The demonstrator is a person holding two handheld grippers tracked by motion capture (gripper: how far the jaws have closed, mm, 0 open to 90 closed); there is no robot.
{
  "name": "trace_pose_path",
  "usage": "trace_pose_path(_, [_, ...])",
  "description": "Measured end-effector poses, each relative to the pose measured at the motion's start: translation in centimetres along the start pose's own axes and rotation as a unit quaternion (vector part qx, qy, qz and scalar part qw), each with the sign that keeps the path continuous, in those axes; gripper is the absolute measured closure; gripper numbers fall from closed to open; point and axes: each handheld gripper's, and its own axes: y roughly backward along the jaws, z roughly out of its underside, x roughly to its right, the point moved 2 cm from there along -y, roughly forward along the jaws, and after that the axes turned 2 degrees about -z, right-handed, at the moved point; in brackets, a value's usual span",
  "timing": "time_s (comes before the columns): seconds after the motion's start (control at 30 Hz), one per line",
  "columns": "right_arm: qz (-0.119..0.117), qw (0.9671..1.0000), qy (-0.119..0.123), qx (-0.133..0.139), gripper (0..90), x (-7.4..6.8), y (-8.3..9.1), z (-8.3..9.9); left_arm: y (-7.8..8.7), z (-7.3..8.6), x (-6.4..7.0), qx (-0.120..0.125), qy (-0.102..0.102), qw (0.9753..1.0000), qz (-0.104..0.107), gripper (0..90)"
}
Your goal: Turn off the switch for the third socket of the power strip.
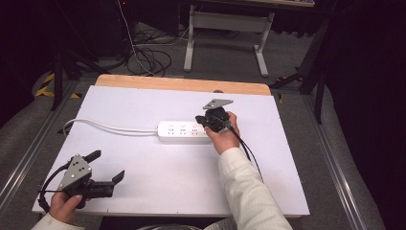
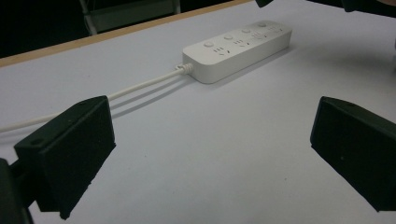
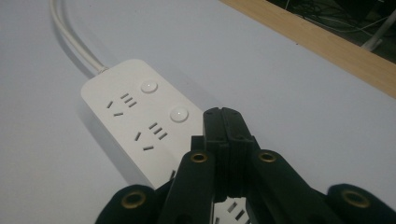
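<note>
A white power strip [image 1: 184, 131] lies across the middle of the white table [image 1: 158, 177], its white cable [image 1: 103, 126] running off to the left edge. It has several sockets, each with a round button [image 3: 148, 87]. My right gripper [image 1: 202, 120] is shut with its tips over the strip's right part; in the right gripper view the closed jaws [image 3: 223, 122] sit just past the second button [image 3: 178, 114]. My left gripper [image 1: 106, 166] rests open near the table's front left corner, its fingers [image 2: 70, 149] wide apart and empty, facing the power strip [image 2: 238, 49] and its cable [image 2: 140, 87].
A wooden strip [image 1: 182, 84] edges the table's far side. Beyond it stand a white-legged desk frame [image 1: 225, 33] and loose cables [image 1: 148, 57] on the floor. Metal rails [image 1: 28, 153] run along both sides of the table.
</note>
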Motion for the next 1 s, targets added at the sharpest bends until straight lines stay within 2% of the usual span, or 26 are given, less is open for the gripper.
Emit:
trace_pose_path(0.17, [0.001,1.0000,-0.007,-0.005,90.0,0.1,-0.9,0.0,0.0,0.0,0.0,0.000,0.001,1.0000,0.001,0.3])
trace_pose_path(0.4, [0.008,0.9998,-0.003,-0.017,90.0,-0.1,-2.1,0.1,0.0,0.0,0.0,0.000,0.001,1.0000,0.003,0.3])
trace_pose_path(0.47, [0.007,0.9997,-0.013,-0.020,90.0,0.0,-2.6,0.4,0.0,0.0,0.0,0.000,-0.001,1.0000,0.002,0.3])
trace_pose_path(1.0, [0.023,0.9987,-0.014,-0.042,90.0,0.1,-3.5,0.8,0.0,0.0,0.1,-0.002,0.001,1.0000,0.009,0.3])
